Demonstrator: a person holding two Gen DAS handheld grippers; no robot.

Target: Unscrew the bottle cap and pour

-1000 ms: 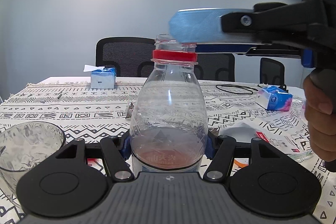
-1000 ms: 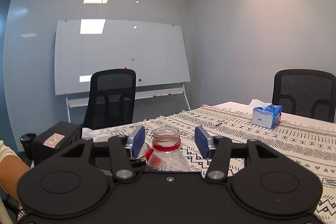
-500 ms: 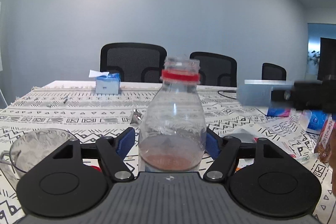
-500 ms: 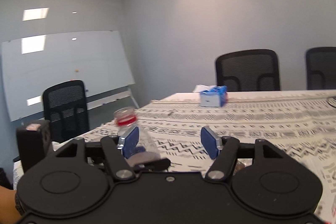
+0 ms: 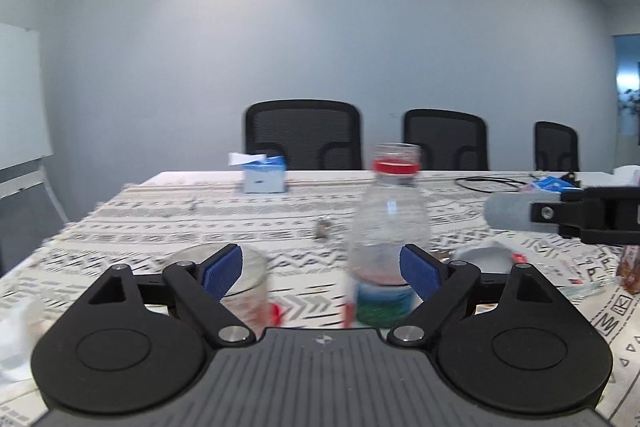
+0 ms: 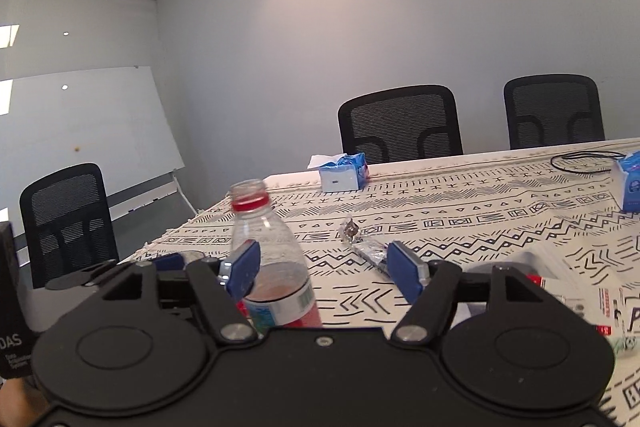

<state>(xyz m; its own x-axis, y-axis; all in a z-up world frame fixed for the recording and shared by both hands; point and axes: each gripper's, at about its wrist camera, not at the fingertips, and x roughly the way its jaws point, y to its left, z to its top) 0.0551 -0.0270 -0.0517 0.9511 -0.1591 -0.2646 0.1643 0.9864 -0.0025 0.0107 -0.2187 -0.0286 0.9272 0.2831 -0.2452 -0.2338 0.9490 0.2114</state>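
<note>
The bottle (image 5: 388, 223), low in the frame, stands uncapped and nearly empty, pouring looks done, and both grippers' fingers (image 5: 420, 273) are spreading, pinching nothing.

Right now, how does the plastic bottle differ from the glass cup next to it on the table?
The bottle is tall with a narrow neck and a red ring; the glass cup is short and wide-mouthed. The bottle wears a printed label near its base, while the cup shows none. A little reddish liquid sits low in the bottle; the cup is too blurred to judge. Both are clear, upright and uncapped on the patterned tablecloth.
</note>
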